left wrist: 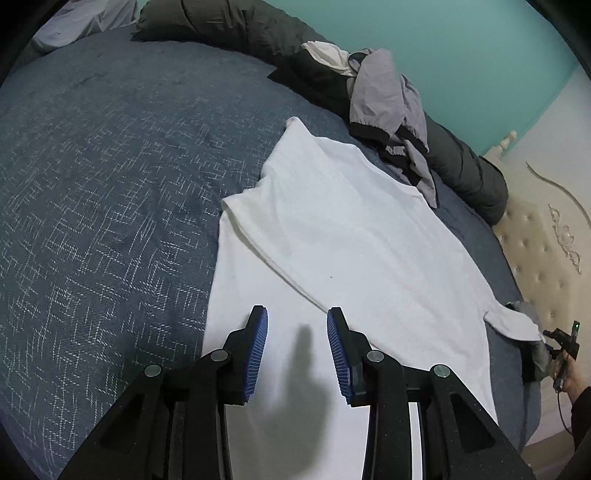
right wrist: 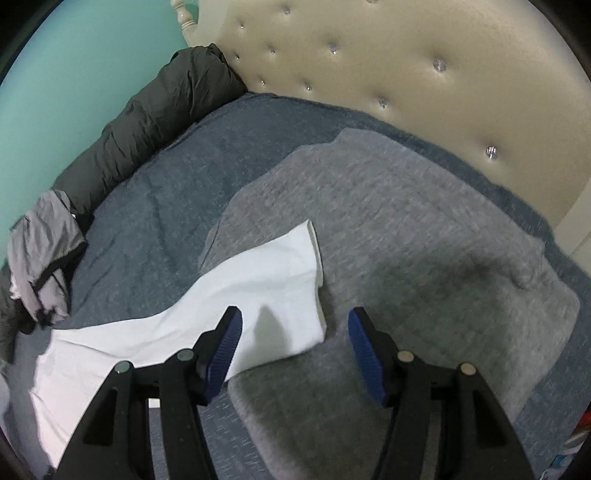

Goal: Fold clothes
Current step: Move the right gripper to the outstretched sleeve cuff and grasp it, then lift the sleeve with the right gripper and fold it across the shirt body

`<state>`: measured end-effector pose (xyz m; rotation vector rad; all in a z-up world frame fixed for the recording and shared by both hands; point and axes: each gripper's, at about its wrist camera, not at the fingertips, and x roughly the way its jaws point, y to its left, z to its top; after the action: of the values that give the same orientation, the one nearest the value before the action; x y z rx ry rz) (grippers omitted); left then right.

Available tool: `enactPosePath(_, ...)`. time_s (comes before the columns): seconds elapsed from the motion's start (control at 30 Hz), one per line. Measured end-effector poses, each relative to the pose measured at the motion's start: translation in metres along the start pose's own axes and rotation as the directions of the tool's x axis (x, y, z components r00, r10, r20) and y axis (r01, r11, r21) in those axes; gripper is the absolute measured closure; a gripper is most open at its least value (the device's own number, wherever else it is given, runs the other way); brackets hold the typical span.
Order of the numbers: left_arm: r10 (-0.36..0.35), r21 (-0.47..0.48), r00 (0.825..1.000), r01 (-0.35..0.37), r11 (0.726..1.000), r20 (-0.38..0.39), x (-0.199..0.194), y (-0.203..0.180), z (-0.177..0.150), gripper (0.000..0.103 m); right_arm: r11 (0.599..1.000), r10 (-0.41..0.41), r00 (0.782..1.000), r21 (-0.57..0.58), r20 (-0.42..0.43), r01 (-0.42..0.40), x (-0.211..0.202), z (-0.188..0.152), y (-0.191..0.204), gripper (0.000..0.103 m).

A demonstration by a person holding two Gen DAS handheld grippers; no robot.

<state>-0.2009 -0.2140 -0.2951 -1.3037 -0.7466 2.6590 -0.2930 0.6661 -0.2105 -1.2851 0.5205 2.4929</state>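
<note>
A shirt (left wrist: 332,229) lies on the bed (left wrist: 110,166), its sleeve (right wrist: 280,280) seemingly overlapping a pillow (right wrist: 406,221).

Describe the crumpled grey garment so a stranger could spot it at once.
Start at the blue bedspread and follow its far edge, where a long dark rolled quilt lies along the teal wall. The crumpled grey garment is heaped against that roll, just beyond the flat white T-shirt. Only it has black cuffs.
</note>
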Motion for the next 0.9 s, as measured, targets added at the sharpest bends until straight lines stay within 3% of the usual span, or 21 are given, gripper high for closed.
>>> enactPosePath(0.07, 0.005, -0.003, 1.0, -0.005, 1.0, -0.002, 0.001, 0.002, 0.0, 0.066, 0.999, -0.024, 1.0, -0.036, -0.003, 0.023, 0.005, -0.002, 0.007, 0.069)
enactPosePath(0.23, 0.006, -0.004, 1.0, -0.006, 1.0, -0.004, 0.001, 0.003, 0.0, 0.065, 0.995, -0.036, 0.999, -0.095, 0.02, 0.038, 0.01, -0.007, 0.021, 0.094)
enactPosePath(0.4, -0.004, -0.005, 1.0, 0.004, 1.0, 0.002, -0.003, 0.002, 0.002, 0.065, 0.993, 0.013, 0.998, -0.122, 0.068, -0.005, -0.005, -0.006, 0.035, 0.096)
enactPosePath(0.57, -0.025, -0.003, 1.0, 0.025, 1.0, 0.014, -0.011, -0.003, 0.003, 0.065, 0.977, 0.128, 0.985, -0.183, 0.113, -0.106, -0.035, -0.005, 0.071, 0.096)
enactPosePath(0.73, -0.053, 0.01, 0.998, 0.053, 0.999, 0.027, -0.023, -0.014, 0.001, 0.065, 0.938, 0.256, 0.959, -0.27, 0.12, -0.216, -0.066, -0.012, 0.129, 0.097)
enactPosePath(0.9, -0.076, 0.051, 0.997, 0.075, 0.996, 0.026, -0.037, -0.03, -0.009, 0.065, 0.871, 0.385, 0.919, -0.364, 0.09, -0.329, -0.099, -0.028, 0.202, 0.097)
